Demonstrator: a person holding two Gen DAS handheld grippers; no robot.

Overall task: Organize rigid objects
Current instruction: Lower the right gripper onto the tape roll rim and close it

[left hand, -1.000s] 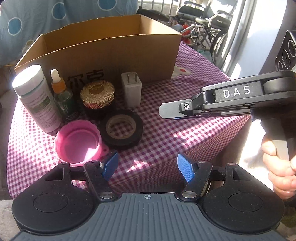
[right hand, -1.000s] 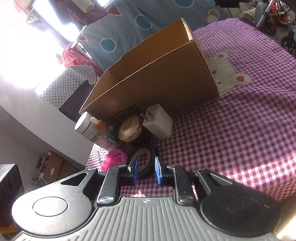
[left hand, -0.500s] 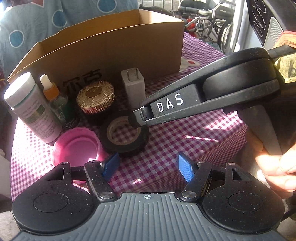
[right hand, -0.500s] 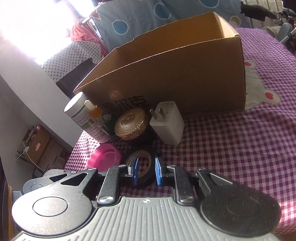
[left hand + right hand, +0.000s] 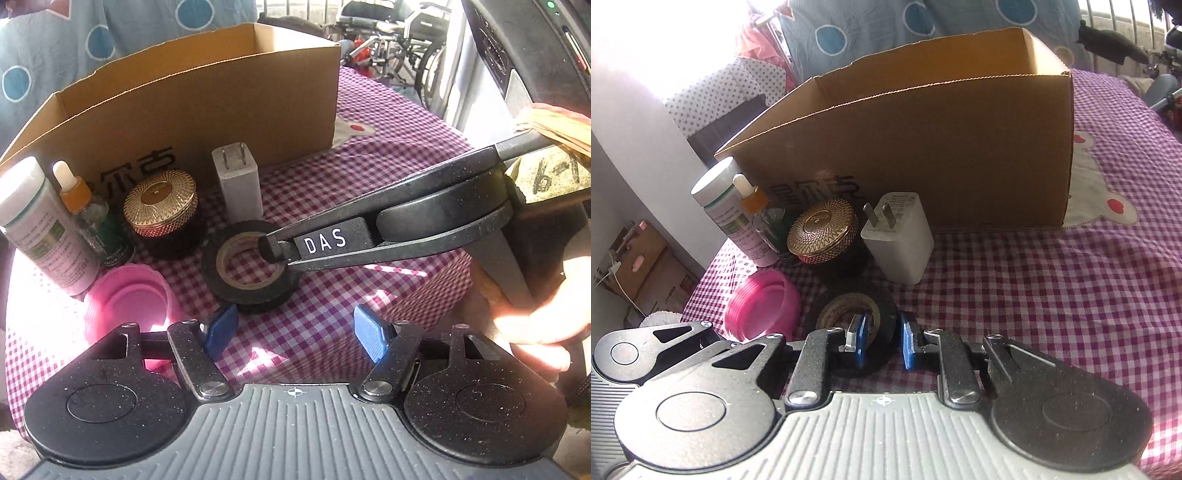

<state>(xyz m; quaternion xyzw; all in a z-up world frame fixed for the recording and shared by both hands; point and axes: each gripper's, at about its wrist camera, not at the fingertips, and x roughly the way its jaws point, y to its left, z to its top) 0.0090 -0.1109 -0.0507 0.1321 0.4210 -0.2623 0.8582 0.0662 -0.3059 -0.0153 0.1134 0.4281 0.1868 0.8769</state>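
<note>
Checked-cloth surface (image 5: 388, 206) w/ cardboard box (image 5: 207, 107) at back. L to R: left tongs (image 5: 295, 332) half-open, empty; black tape roll (image 5: 251, 266) flat near pink lid (image 5: 125, 295); right tongs (image 5: 881, 341) clamped narrow on roll's wall.

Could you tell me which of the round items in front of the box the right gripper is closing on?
The black tape roll: the right gripper straddles its wall, while the pink lid and gold-lidded jar sit untouched.
</note>
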